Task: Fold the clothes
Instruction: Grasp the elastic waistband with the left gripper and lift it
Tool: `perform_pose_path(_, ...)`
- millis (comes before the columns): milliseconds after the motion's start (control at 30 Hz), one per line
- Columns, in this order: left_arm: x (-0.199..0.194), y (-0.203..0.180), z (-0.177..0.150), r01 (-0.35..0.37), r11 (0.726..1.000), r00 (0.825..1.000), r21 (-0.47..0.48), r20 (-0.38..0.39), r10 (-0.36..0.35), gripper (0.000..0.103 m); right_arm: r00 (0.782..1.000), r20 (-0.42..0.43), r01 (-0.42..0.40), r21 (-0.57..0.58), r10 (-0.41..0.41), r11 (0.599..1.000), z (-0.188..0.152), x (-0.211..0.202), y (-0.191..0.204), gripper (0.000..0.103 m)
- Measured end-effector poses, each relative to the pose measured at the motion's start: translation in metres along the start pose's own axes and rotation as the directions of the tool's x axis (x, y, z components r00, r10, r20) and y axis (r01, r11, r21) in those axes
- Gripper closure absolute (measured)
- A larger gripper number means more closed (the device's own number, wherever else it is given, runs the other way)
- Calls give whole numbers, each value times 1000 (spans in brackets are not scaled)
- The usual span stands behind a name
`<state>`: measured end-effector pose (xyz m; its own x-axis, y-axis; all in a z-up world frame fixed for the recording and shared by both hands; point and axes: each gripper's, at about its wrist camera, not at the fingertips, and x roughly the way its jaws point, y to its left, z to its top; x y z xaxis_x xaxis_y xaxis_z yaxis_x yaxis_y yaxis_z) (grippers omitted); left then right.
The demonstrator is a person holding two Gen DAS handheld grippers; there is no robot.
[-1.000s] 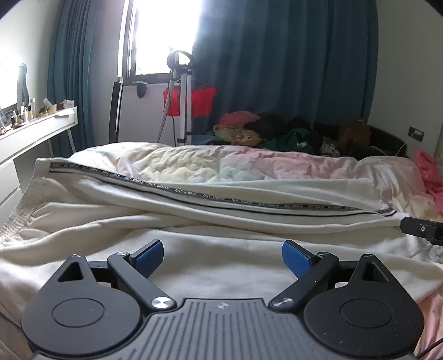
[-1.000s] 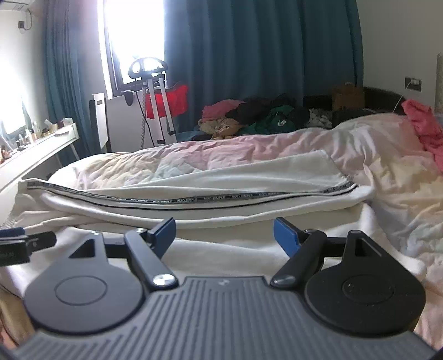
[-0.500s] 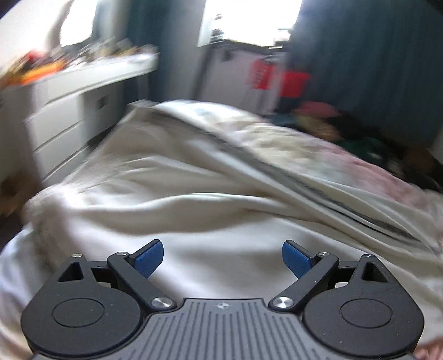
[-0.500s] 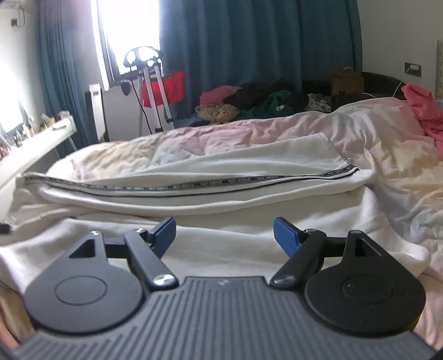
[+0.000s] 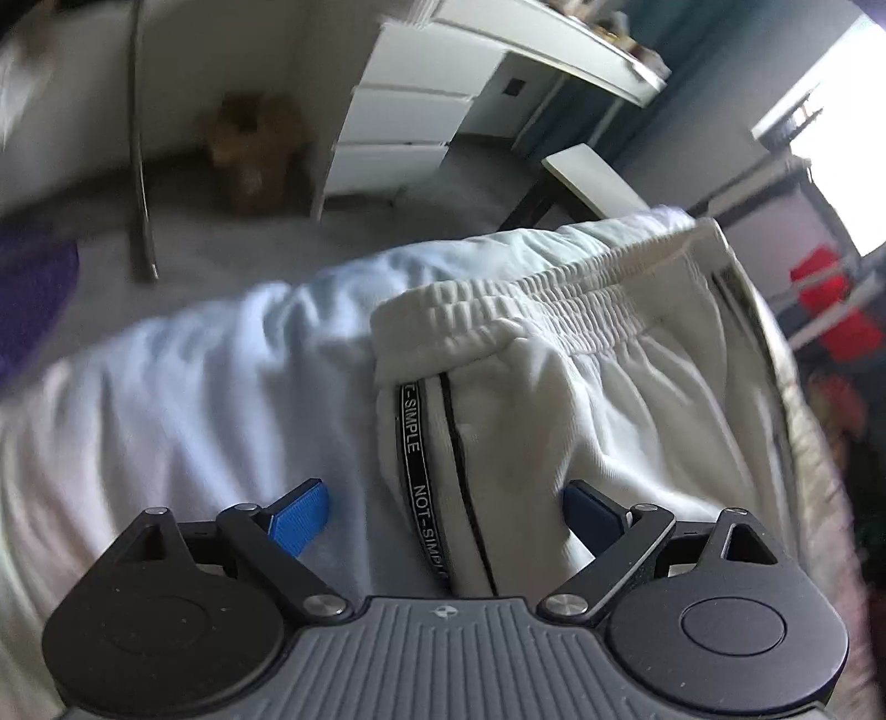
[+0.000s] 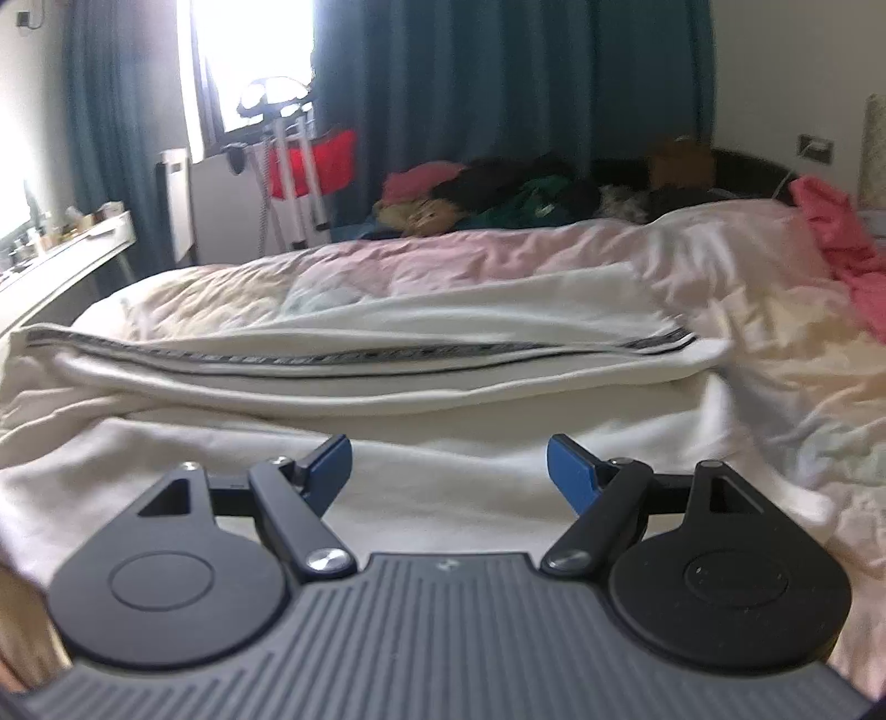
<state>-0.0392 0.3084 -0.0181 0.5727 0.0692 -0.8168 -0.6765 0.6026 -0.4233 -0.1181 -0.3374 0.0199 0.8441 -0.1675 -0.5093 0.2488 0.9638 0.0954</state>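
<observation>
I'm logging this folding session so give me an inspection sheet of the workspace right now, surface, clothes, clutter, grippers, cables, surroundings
Surface: bed with a rumpled pale quilt.
Job's things: white trousers laid out lengthwise on the bed, elastic waistband near the bed's edge, black lettered side stripe showing.
Clutter: heap of clothes beyond the bed; pink garment at its right.
Grippers: left gripper open over the waistband end; right gripper open above the trousers, holding nothing.
Cables: nothing seen.
Surroundings: white drawers, blue curtains, bright window, tripod.
</observation>
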Motion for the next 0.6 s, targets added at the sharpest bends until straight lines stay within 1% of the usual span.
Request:
perform_pose_path(167, 1, 2, 0, 23, 1000, 1000, 2, -8, -23, 10, 1000, 14, 8, 73, -9, 997, 6, 0, -16, 24)
perform_pose_path(233, 1, 6, 0, 53, 998, 999, -27, -9, -53, 10, 1000, 16, 10, 147, -13, 989, 10, 1, -32, 24)
perform_pose_path(300, 3, 12, 0, 86, 994, 996, -65, -8, -87, 10, 999, 25, 12, 247, -19, 969, 13, -1, -56, 24)
perform_pose_path(367, 4, 17, 1, 116, 988, 993, -100, -7, -117, 10, 999, 36, 21, 343, -35, 939, 14, -2, -80, 24)
perform_pose_path(433, 4, 21, 1, 137, 983, 990, -122, -6, -138, 12, 998, 27, 38, 438, -55, 898, 7, -2, -97, 24)
perform_pose_path(500, 2, 23, 0, 155, 980, 988, -128, 4, -156, 14, 997, 10, 56, 532, -73, 845, -4, -2, -112, 24)
perform_pose_path(567, -2, 25, 0, 188, 974, 982, -127, 18, -187, 21, 996, -8, 75, 620, -88, 781, -15, -3, -127, 23)
perform_pose_path(600, -2, 26, 0, 206, 970, 978, -128, 23, -205, 21, 995, -18, 84, 661, -95, 745, -20, -3, -135, 22)
